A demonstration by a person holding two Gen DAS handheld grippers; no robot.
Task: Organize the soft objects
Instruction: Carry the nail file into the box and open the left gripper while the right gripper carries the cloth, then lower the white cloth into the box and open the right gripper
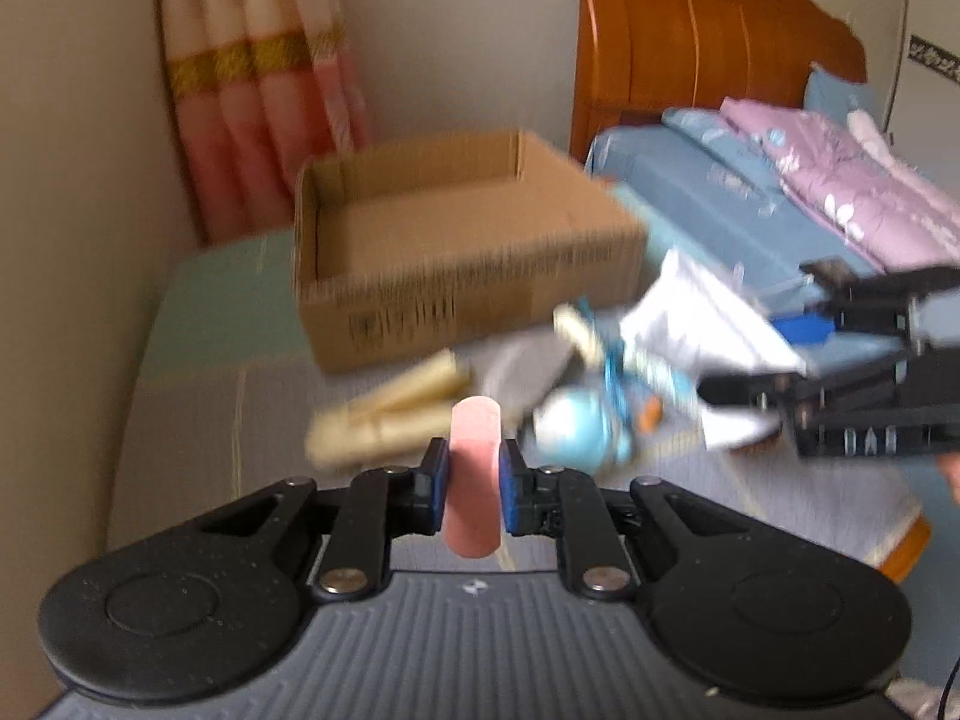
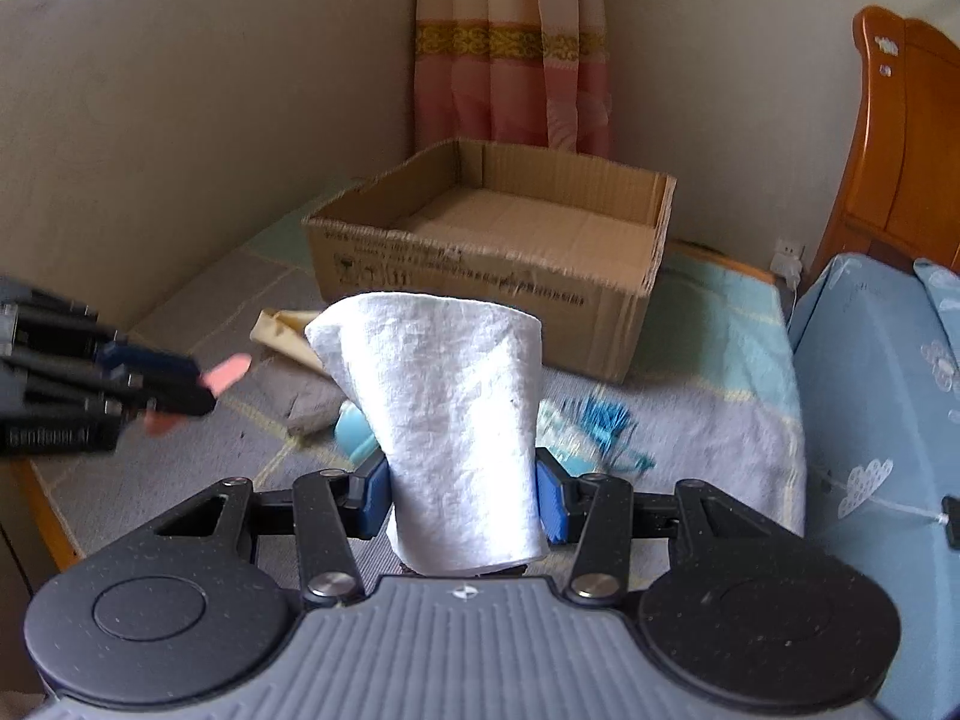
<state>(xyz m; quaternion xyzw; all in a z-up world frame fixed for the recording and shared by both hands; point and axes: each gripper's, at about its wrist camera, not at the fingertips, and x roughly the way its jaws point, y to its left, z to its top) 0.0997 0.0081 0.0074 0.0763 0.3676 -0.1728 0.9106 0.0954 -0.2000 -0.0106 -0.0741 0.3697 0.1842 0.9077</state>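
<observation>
My left tongs are pinching a small pink sponge piece upright between the blue pads, held up over the bed. My right tongs are clamped on a rolled white towel that sticks up past the fingertips. The open cardboard box sits on the bed just behind, near the wall. Beige cloth, a grey piece and some light blue stuff lie in front of it.
</observation>
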